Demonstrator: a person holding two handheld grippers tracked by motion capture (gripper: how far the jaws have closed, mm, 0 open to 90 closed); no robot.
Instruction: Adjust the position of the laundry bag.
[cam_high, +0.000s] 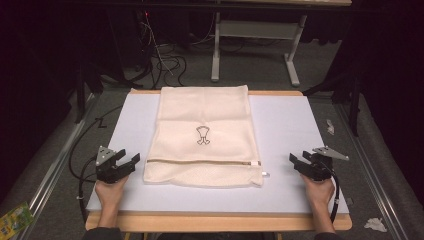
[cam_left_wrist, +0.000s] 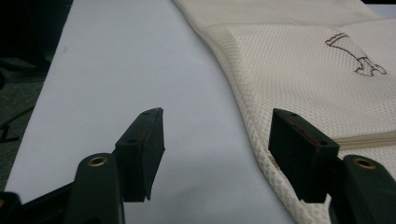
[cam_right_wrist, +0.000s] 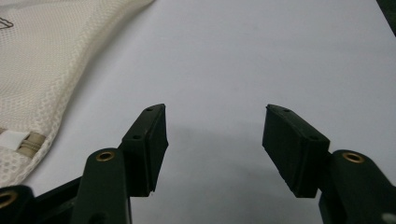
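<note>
Cream mesh fabric makes the laundry bag (cam_high: 202, 137), which lies flat in the middle of the bench (cam_high: 290, 125), on its pale lilac-white smooth top. I use the bag as my landmark. Its shape is a long rectangle, a little wider at the near end, with a fold line across the far part. A small dark drawing (cam_high: 202, 135) sits at its centre, and a zipper (cam_high: 200, 162) runs across near the front edge, with a white pull tab at the right end.

Left of the bag, just beside its near corner, I hold the left hand-held gripper (cam_high: 131, 161); its jaws stand wide apart with nothing between them. In the left gripper view the weave of the mesh (cam_left_wrist: 299, 79) is clear as small holes, and the bag edge passes under the right pad. Right of the bag, a bit apart from it, is the right hand-held gripper (cam_high: 296, 162), also open and empty. The right gripper view gives the tab (cam_right_wrist: 13, 140) and beige zipper end close.

Whether something is inside the bag I cannot tell.
</note>
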